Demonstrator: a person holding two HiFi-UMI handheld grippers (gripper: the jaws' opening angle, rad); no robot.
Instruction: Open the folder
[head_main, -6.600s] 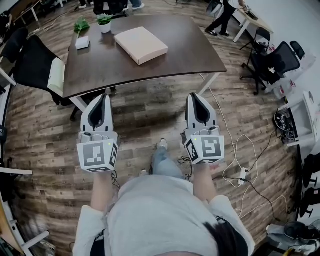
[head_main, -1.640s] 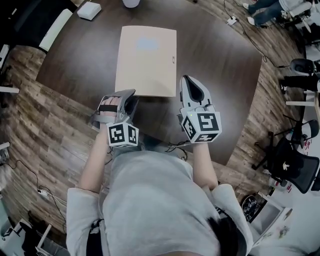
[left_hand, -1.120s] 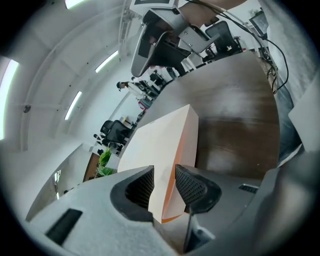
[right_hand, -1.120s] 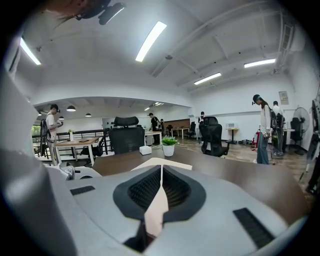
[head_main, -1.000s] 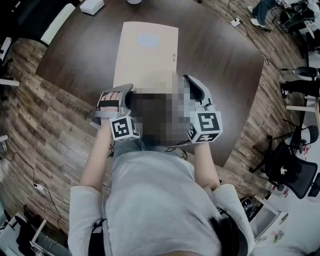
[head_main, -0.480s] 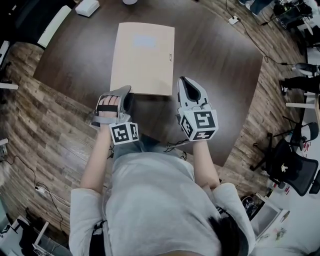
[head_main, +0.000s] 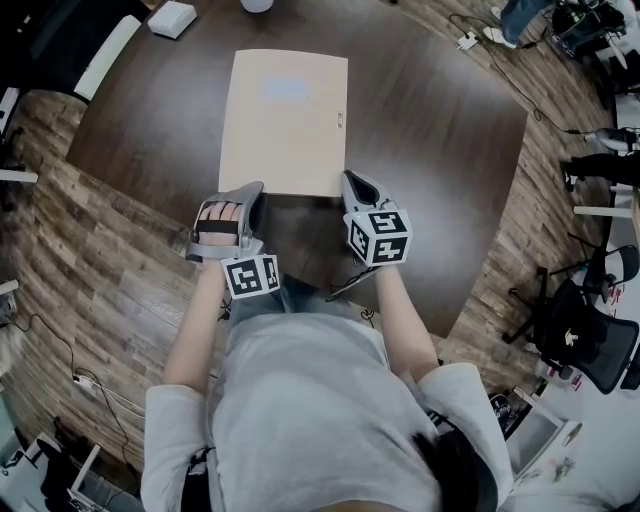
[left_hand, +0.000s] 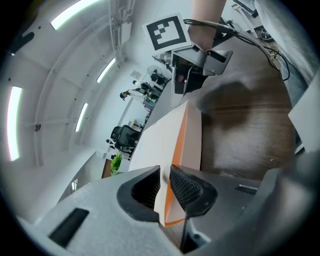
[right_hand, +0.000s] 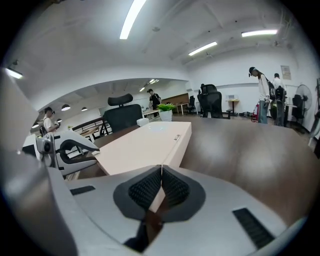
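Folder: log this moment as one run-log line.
folder: closed, flat on table | left tongs: just been closing, near-left corner pinched between them | right tongs: together, at near-right corner | opening: not yet begun

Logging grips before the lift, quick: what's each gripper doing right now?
Left gripper: jaws have just been closing, now clamped on the folder at a near corner.
Right gripper: jaws together, nothing clearly held, at the folder's other near corner.
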